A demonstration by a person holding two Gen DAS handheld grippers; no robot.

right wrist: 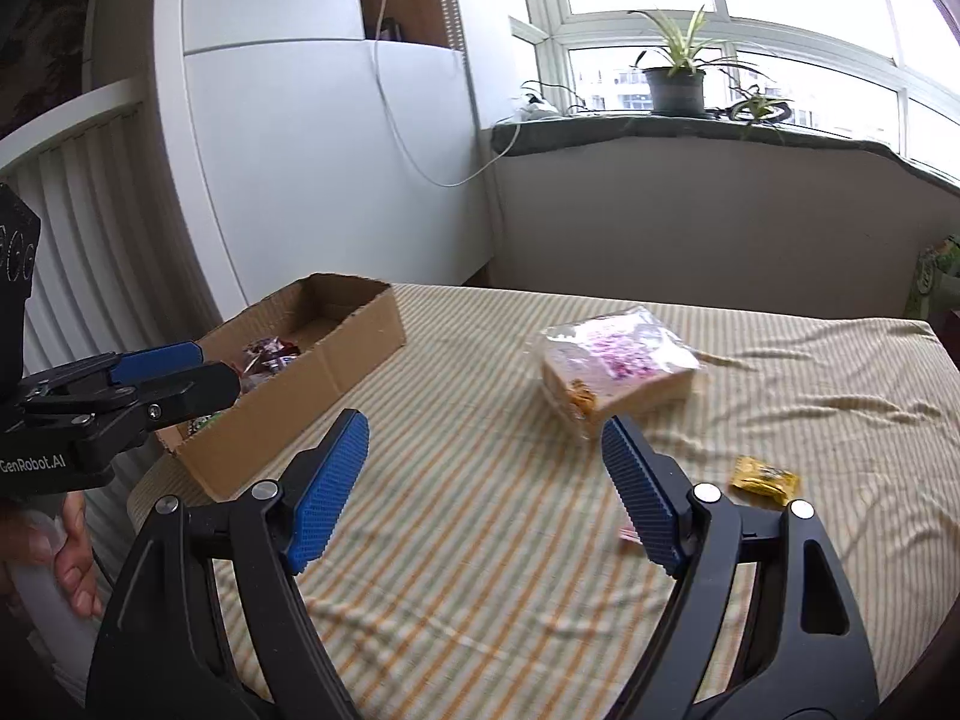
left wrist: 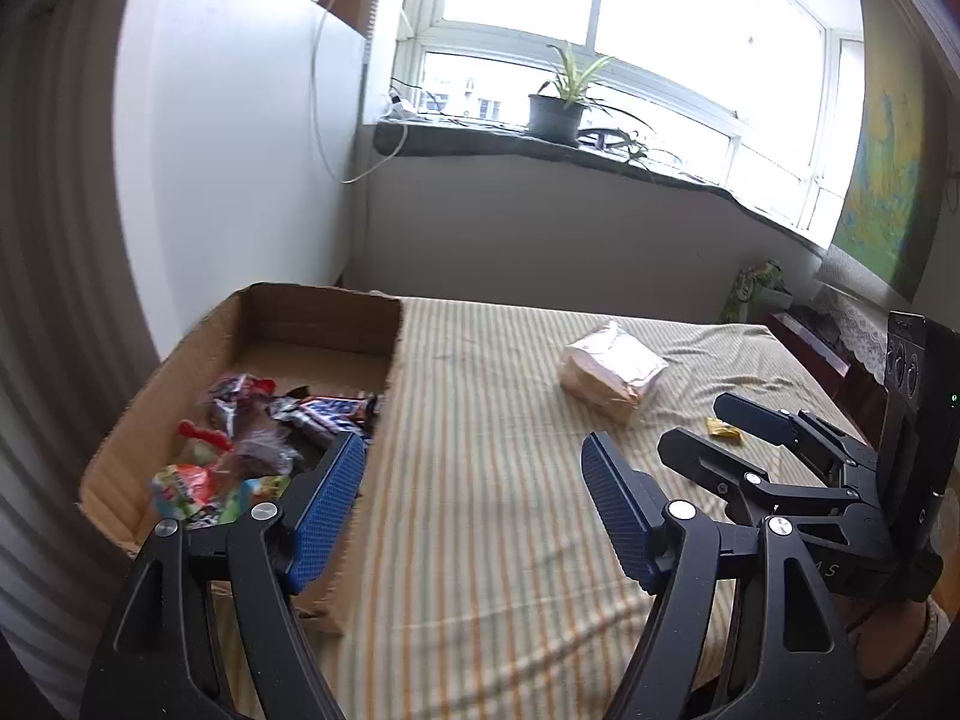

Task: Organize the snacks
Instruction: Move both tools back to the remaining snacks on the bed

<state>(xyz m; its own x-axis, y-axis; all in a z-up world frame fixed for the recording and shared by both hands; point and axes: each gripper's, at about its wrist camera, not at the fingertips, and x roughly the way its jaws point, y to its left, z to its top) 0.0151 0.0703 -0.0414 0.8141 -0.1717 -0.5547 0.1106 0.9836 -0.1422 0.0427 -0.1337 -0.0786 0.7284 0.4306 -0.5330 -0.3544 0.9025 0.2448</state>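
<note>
An open cardboard box (left wrist: 324, 324) (right wrist: 336, 354) stands at the table's left and holds several colourful snack packets (left wrist: 252, 438). A clear bag of sandwich bread (left wrist: 612, 369) (right wrist: 618, 366) lies on the striped cloth. A small yellow packet (left wrist: 723, 431) (right wrist: 763, 477) lies to its right. A small pink wrapper (right wrist: 630, 535) shows by my right gripper's right finger. My left gripper (left wrist: 474, 474) is open and empty beside the box's right wall; it also shows in the right wrist view (right wrist: 198, 372). My right gripper (right wrist: 483, 450) is open and empty in front of the bread; the left wrist view shows it (left wrist: 708, 420) near the yellow packet.
The table (right wrist: 480, 600) wears a striped yellow-green cloth. A white cabinet (right wrist: 312, 168) stands behind the box. A window sill with potted plants (right wrist: 678, 78) runs along the back. A green bag (left wrist: 756, 291) sits at the far right.
</note>
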